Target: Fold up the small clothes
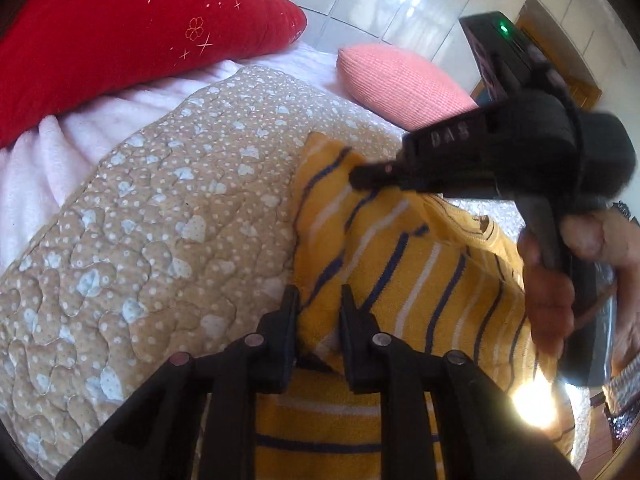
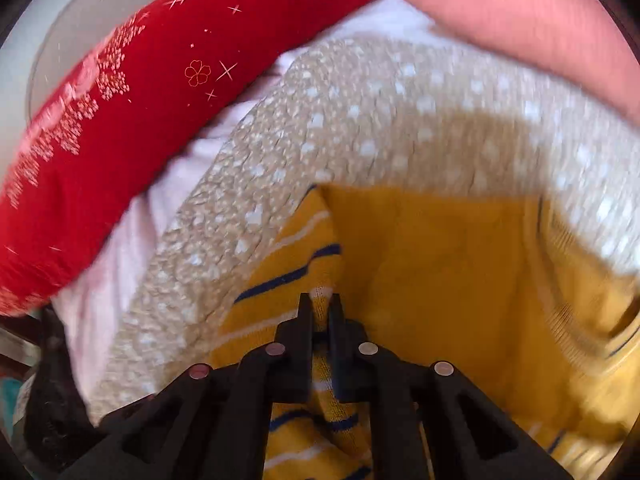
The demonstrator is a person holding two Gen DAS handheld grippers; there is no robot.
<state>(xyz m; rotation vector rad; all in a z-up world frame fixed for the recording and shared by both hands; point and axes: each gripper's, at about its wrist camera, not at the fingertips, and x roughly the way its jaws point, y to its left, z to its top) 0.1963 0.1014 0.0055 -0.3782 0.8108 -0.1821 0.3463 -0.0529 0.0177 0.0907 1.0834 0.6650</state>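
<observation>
- One yellow knitted garment with blue and white stripes (image 1: 404, 280) lies on a beige quilted spotted blanket (image 1: 152, 216), beside one red embroidered pillow (image 1: 120, 32) and one pink ribbed cushion (image 1: 400, 84).
- Left gripper (image 1: 320, 300): fingers pinching a fabric fold.
- Right gripper (image 2: 321, 304) clamps a striped edge; only the left view shows the hand (image 1: 560, 280) holding it.

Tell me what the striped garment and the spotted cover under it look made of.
Garment: a soft knit, likely cotton or acrylic; loop texture and ribbed trim show, matte yellow with blue and white stripes. Cover: quilted fabric, probably padded cotton; puffy stitched swirls, matte tan print with pale dots.
</observation>
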